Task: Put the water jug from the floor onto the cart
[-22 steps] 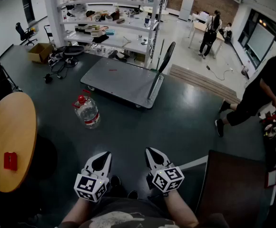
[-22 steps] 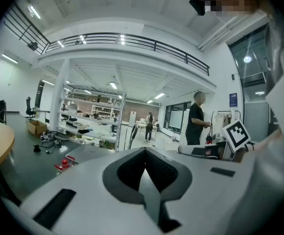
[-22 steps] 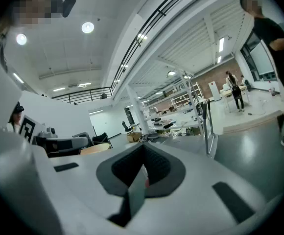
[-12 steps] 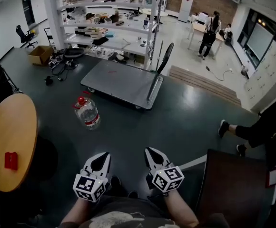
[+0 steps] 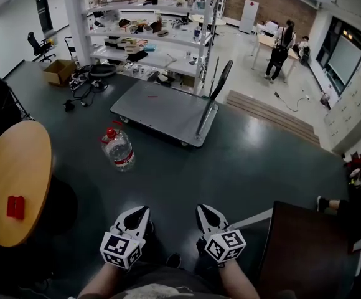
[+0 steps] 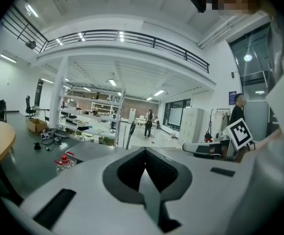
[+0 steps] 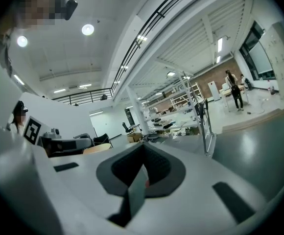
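The water jug [image 5: 119,149] is seen upright on the dark floor [image 5: 243,161], its red cap and handle on top. It is set near the front-left corner of the cart [image 5: 162,109] but apart from it, and well ahead of both tools. The cart's grey deck is bare, and its handle [image 5: 215,91] is raised at the right end. Shelving [image 5: 149,39] loaded with small items is seen beyond the cart.

The left hand-held gripper [image 5: 135,215] and the right hand-held gripper [image 5: 208,214] are held side by side low in the head view, both pointed forward towards the cart. The jaws of each are brought together, and nothing is gripped by either.

At the left, a round wooden tabletop [image 5: 12,167] is seen, with a small red object [image 5: 15,207] lying close to its near edge.
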Action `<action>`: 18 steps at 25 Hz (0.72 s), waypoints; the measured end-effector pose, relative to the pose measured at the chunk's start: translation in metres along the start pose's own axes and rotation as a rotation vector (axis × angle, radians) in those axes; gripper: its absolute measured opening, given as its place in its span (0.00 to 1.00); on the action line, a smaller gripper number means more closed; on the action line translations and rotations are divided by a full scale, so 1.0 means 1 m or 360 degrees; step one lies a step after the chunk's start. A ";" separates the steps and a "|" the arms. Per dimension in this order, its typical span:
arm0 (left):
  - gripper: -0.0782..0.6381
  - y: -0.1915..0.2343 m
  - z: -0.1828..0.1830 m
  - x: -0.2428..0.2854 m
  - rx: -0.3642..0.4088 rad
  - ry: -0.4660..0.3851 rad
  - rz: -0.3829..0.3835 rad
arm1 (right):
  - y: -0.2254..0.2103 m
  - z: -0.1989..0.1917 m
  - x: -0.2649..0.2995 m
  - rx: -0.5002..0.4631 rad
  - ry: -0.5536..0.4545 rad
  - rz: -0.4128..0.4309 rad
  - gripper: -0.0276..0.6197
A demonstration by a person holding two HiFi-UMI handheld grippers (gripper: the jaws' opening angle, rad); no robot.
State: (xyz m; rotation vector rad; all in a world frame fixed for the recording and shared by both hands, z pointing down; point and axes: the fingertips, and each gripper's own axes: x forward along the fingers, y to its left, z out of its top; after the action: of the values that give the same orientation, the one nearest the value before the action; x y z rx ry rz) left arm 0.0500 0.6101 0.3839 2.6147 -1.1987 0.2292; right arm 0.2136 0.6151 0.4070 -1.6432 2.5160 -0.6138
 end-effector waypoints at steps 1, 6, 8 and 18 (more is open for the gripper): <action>0.12 0.001 -0.003 0.003 -0.0011 0.0009 -0.0002 | -0.004 0.000 0.000 0.0031 -0.0021 -0.0012 0.03; 0.12 0.012 -0.008 0.023 -0.0014 0.0034 -0.0057 | -0.024 0.004 0.012 0.0094 -0.0083 -0.0115 0.03; 0.12 0.023 -0.005 0.032 -0.0022 0.0027 -0.0070 | -0.025 0.006 0.020 0.0078 -0.0081 -0.0136 0.03; 0.12 0.112 0.021 0.091 -0.0083 0.0020 -0.0083 | -0.044 0.024 0.106 0.0068 -0.0052 -0.0234 0.03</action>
State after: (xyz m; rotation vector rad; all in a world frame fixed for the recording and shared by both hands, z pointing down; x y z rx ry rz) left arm 0.0241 0.4680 0.4050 2.5922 -1.1156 0.2011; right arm 0.2134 0.4982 0.4177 -1.8195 2.3578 -0.6432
